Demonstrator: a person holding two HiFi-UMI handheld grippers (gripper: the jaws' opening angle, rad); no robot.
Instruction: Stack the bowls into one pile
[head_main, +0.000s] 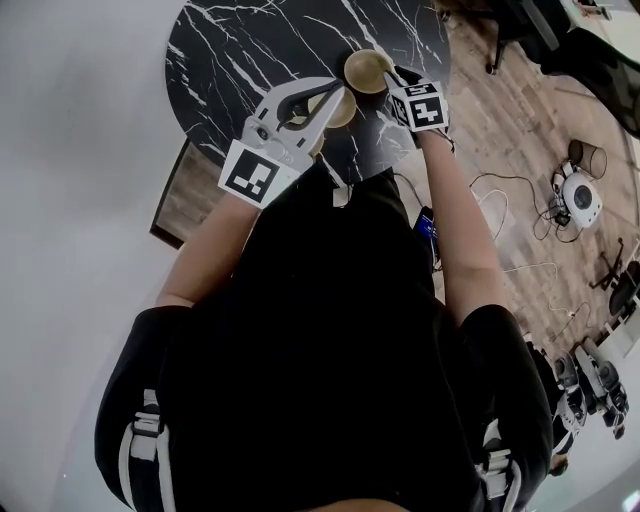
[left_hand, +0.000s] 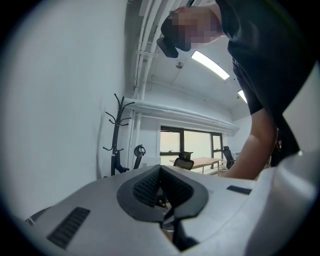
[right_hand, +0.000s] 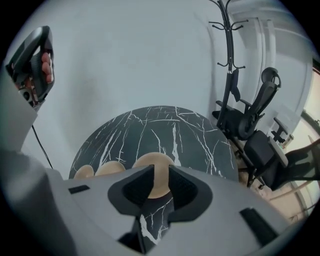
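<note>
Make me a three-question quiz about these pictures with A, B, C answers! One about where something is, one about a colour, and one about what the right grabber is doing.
1. Where are the bowls? A on the floor; B on the round table; C on a chair.
2. What colour is the table top? A plain red; B plain white; C black with white veins.
3. How do the right gripper's jaws stand? A apart; B shut on a bowl; C shut on a cable.
Answers: 1 B, the tan bowls sit on its top. 2 C, dark marble with pale streaks shows. 3 A, a gap shows between the pads, and neither presses the bowl seen through it.
</note>
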